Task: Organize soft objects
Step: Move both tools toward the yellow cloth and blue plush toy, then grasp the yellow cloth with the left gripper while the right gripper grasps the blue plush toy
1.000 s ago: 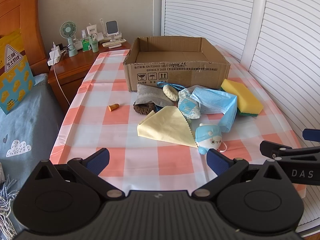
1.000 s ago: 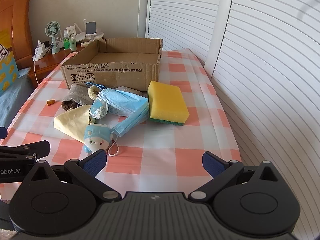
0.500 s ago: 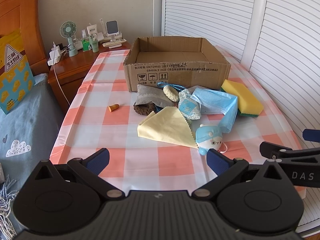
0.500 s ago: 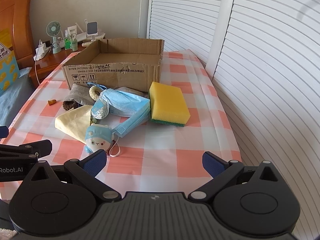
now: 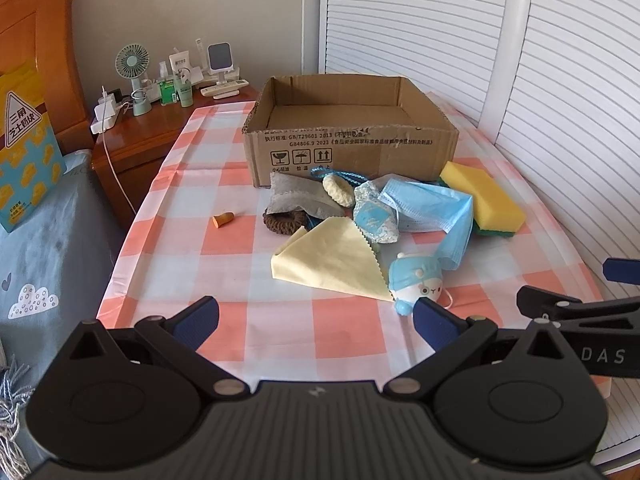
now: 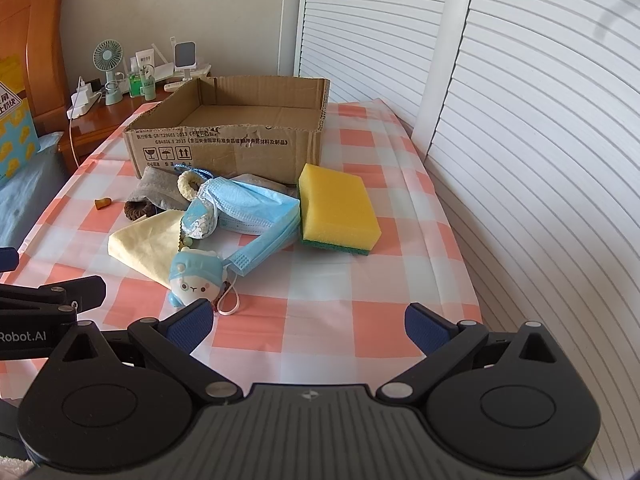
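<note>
Starting with the nearest piece looks like the sensible way into this sorting job: the small blue plush toy point(image 6: 196, 280) lies at the near edge of the heap on the checked tablecloth point(image 6: 360, 280), just ahead of the right gripper point(image 6: 308, 322), and nothing rests on top of it. A good pick would likely come straight down over its rounded body, closing across the middle and not on the thin pink loop point(image 6: 229, 300) trailing from it, then lifting clear before carrying it to the open cardboard box point(image 5: 352, 148) at the far side of the heap, which appears to have nothing in it yet. The plush touches the pale yellow cloth point(image 5: 332, 260) and a strap of the blue face mask point(image 5: 424, 208), so a slow lift should keep those from being dragged along. Behind them the yellow sponge point(image 6: 336, 212) sits well exposed and could go next; the grey pouch point(image 5: 296, 200), the brown hair tie point(image 5: 282, 224) and the cream knitted piece point(image 5: 338, 192) are tangled closer to the box wall. The small orange earplug point(image 5: 223, 220) lies apart to the left.

Both claws are spread wide and carry nothing. The left gripper point(image 5: 316, 318) hovers over the near table edge, touching no object; the right one hovers likewise, its left finger just in front of the plush toy, whether touching I cannot tell.
</note>
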Available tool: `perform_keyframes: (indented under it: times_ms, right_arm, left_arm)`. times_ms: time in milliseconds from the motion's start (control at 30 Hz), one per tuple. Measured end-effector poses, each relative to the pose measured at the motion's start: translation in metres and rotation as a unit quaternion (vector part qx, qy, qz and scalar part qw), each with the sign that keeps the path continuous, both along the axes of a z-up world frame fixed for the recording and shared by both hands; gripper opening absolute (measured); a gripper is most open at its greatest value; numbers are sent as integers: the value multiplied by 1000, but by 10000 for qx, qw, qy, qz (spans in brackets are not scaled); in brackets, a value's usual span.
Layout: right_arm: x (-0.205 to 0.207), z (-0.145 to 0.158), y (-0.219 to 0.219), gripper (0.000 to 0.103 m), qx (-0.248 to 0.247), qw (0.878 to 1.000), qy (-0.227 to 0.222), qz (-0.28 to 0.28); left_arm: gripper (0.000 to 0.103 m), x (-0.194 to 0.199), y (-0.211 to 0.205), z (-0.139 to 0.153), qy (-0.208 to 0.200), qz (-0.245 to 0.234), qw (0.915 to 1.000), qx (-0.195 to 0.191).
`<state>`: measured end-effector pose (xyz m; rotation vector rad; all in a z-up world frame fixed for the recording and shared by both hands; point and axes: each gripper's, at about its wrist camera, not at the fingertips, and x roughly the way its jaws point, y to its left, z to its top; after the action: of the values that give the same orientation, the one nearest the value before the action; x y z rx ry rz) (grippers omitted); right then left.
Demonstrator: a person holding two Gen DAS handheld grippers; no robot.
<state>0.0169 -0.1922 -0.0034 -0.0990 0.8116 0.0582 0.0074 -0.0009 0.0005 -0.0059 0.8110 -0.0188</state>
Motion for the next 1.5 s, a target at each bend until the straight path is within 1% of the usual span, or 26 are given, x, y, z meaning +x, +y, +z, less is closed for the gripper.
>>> perform_keyframes:
  times_ms: [500,800,1100,1200,1300,1500]
  right_arm:
    - [12,0,3,103,-70,9999,-22,141]
    - [21,-7,5,103,-44,9985,-154,527]
    - [32,-22,9,103,115,9952,-87,967]
    - [35,-25,14,103,208,9923,-93,1219]
    - [38,-27,21,103,377,9864,-116,1595]
    - [47,-35,43,103,608,9679,-142,2433]
  left_arm:
    - [102,11,4,0,-60,-153,9999,-32]
    - [102,20,9,-6,-108,-341,9994,-11]
    - [102,29,21,-17,-86,-374,9993,-16]
    - [102,31,26,-22,-68,-362,9993,-34]
    - [102,33,32,-28,-35,-321,9995,-22]
    - [102,35,53,-37,54,-53,10000,-17]
